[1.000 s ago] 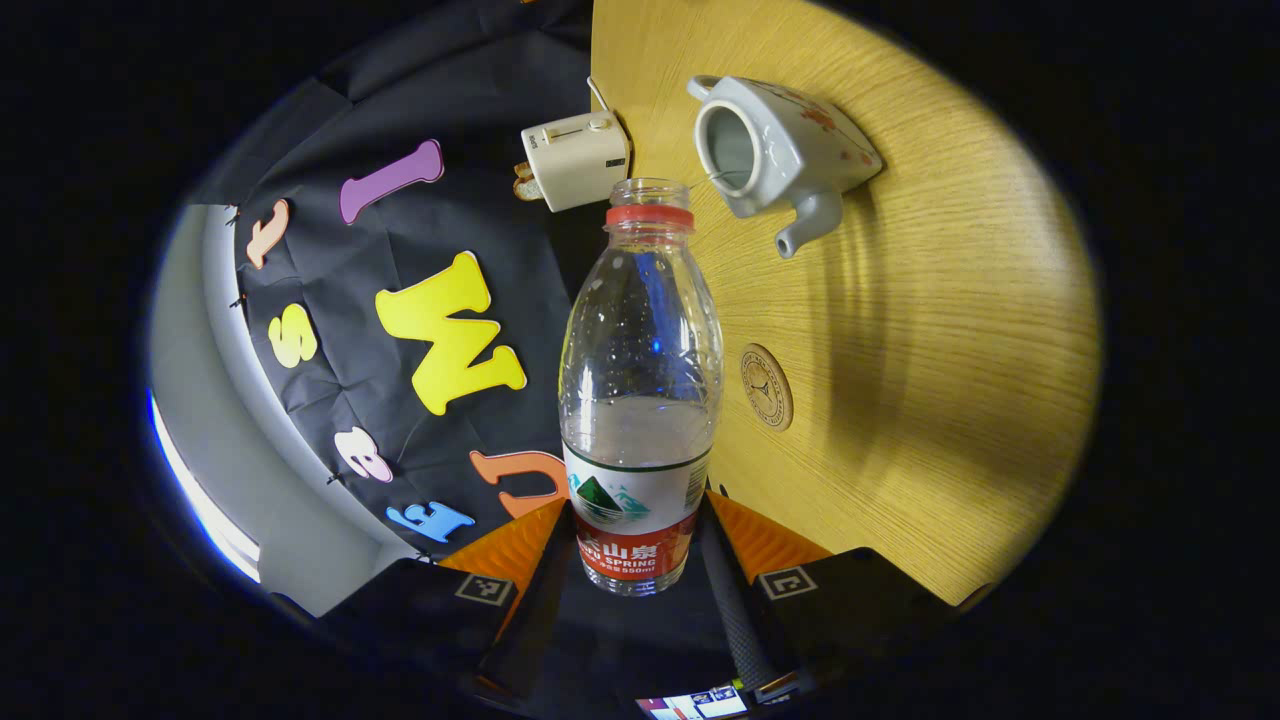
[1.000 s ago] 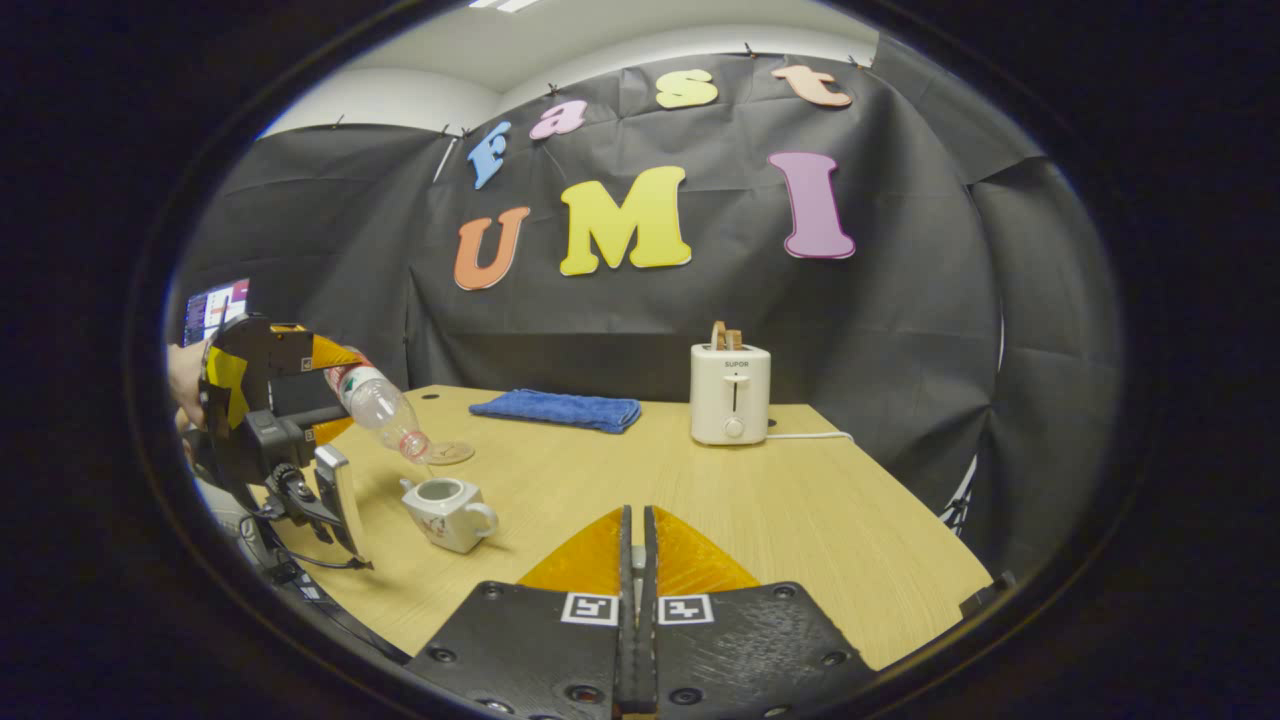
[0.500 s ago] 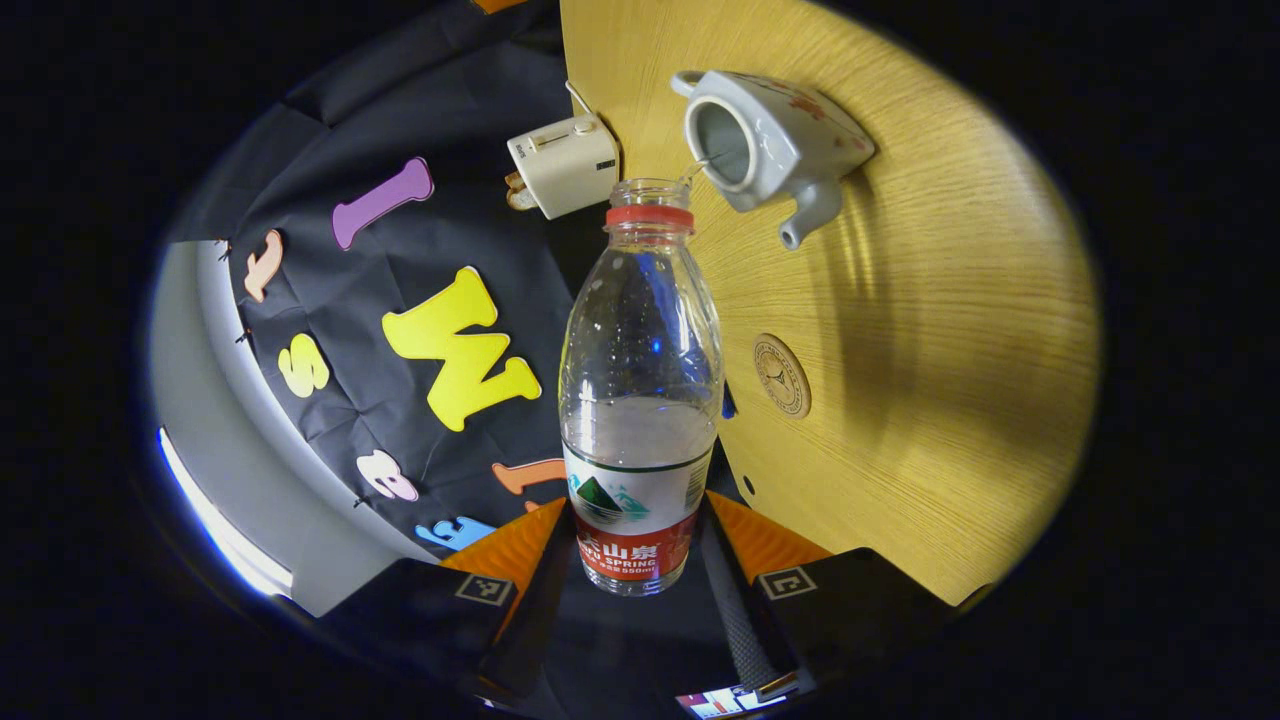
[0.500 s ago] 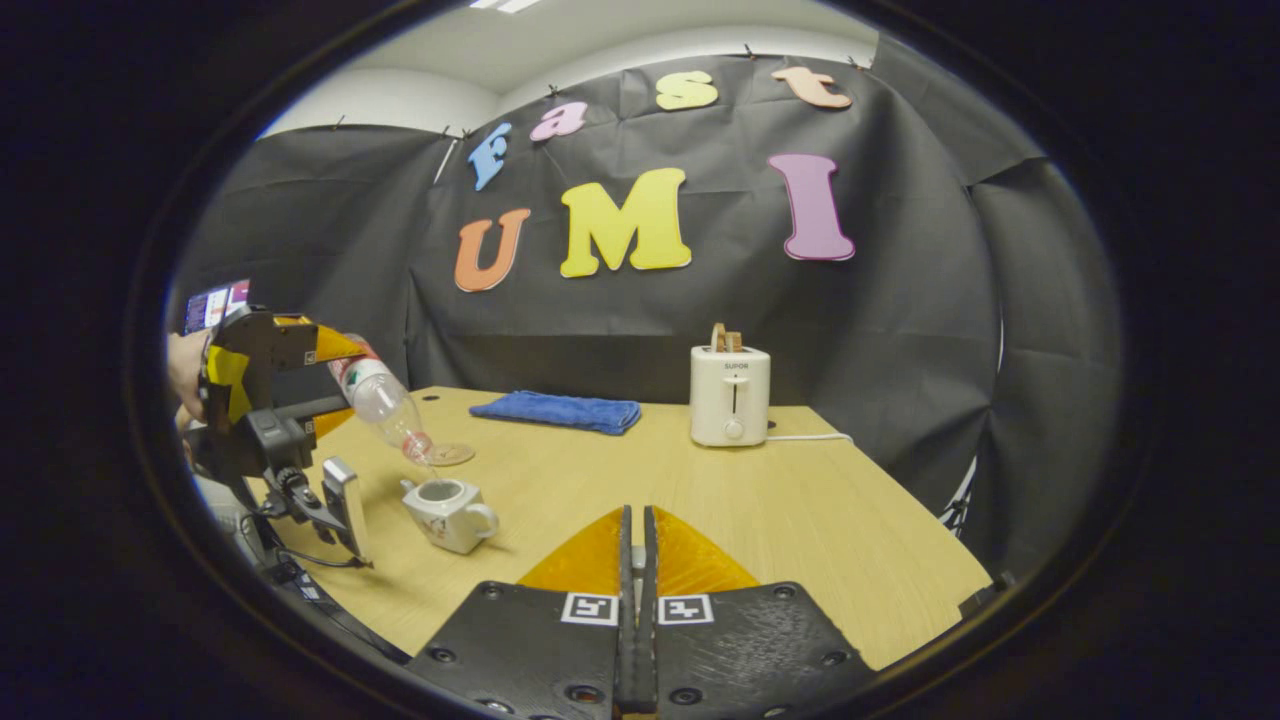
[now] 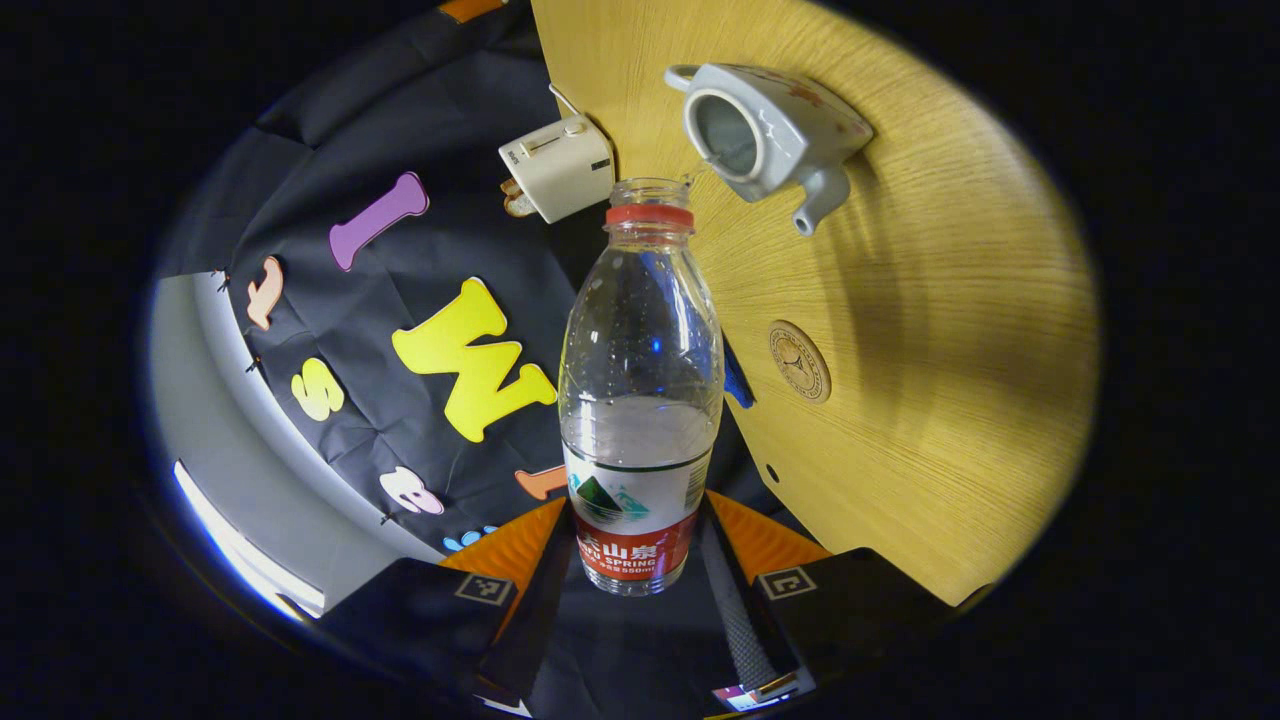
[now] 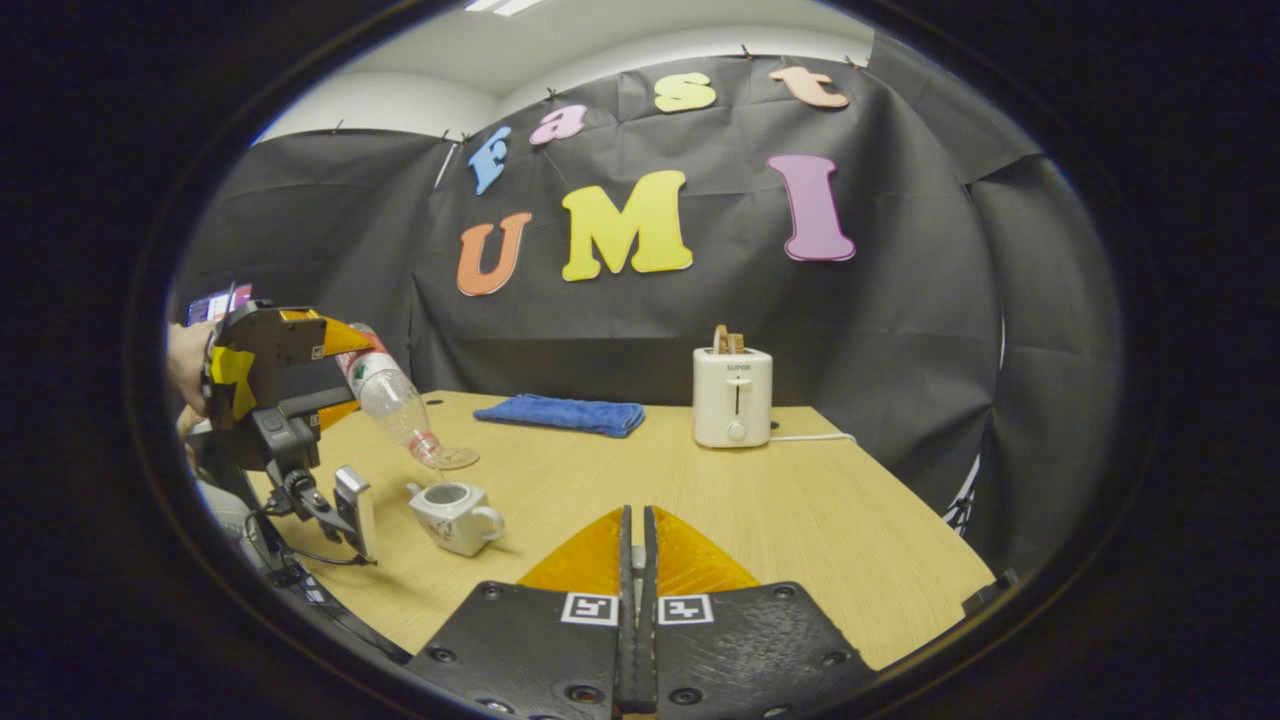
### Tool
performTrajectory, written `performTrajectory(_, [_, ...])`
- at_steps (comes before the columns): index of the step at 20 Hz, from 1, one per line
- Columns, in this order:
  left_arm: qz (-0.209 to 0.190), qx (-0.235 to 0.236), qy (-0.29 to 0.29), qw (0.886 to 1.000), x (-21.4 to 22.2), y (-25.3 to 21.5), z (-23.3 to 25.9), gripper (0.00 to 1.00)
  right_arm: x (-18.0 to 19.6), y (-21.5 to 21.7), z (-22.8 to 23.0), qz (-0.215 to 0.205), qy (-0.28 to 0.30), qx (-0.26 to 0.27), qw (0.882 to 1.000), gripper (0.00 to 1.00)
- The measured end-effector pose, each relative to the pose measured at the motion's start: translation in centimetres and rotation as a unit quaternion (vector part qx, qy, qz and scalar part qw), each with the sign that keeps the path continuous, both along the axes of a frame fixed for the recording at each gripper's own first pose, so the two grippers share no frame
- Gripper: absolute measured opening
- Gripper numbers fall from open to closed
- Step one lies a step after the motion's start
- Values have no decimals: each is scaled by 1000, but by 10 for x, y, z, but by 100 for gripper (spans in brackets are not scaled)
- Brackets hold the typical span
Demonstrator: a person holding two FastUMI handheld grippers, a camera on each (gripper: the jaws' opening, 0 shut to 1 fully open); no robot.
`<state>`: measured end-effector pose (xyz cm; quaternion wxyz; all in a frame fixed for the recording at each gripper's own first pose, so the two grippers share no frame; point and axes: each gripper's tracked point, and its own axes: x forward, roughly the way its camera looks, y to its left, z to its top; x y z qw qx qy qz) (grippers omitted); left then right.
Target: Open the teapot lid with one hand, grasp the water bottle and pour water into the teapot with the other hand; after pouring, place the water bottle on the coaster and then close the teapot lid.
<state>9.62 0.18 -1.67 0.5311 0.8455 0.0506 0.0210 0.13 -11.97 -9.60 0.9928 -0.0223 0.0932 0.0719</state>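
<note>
In the left gripper view, the left gripper (image 5: 640, 545) has its fingers (image 5: 515, 545) pressed on either side of the labelled lower part of a clear water bottle (image 5: 640, 380), uncapped, with a red ring at its neck and water standing a little above the label. The bottle's mouth points toward the open top of a white teapot (image 5: 765, 130) on the wooden desk (image 5: 950, 350), and a thin thread of water runs from the mouth to the teapot's rim. The teapot has no lid on it; its spout points toward a round coaster (image 5: 800, 360), which lies bare on the desk between teapot and gripper. A white toaster (image 5: 555, 165) stands beyond the bottle's neck, near the desk's edge.

In the right gripper view, the right gripper (image 6: 637, 560) has its fingers (image 6: 590, 555) brought together with only a thin slit between them; whether anything is pinched there cannot be told. At far left a hand (image 6: 187, 365) holds the left gripper (image 6: 345, 375), tilting the water bottle (image 6: 390, 400) neck-down over the teapot (image 6: 455, 512), with the coaster (image 6: 455, 458) just behind. A folded blue towel (image 6: 560, 412) lies near the desk's (image 6: 800, 520) back edge, and the toaster (image 6: 732, 397) stands to its right, with slices of bread in its slots.
</note>
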Motion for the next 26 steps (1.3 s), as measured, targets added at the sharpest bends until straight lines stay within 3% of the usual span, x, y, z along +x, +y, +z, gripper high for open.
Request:
performTrajectory(11, [8, 10, 7, 1000, 1, 1, 1, 74, -1, -1, 0, 1, -2, 4, 1000, 0])
performTrajectory(16, [-5, -15, -4, 1000, 1, -2, 7, 74, -1, 0, 2, 0, -4, 3, 1000, 0])
performTrajectory(19, [1, -99, 19, 995, 2, 7, -11, 74, -3, 3, 7, -1, -6, 1, 1000, 0])
performTrajectory(22, [10, -202, 29, 979, -8, 9, -24, 74, -5, 6, 12, -3, -9, 5, 1000, 0])
performTrajectory(24, [20, -282, 33, 959, -15, 15, -31, 73, -6, 12, 15, -2, -9, 13, 1000, 0])
performTrajectory(26, [34, -389, 43, 920, -25, 20, -44, 74, -6, 18, 18, 0, -8, 18, 1000, 0])
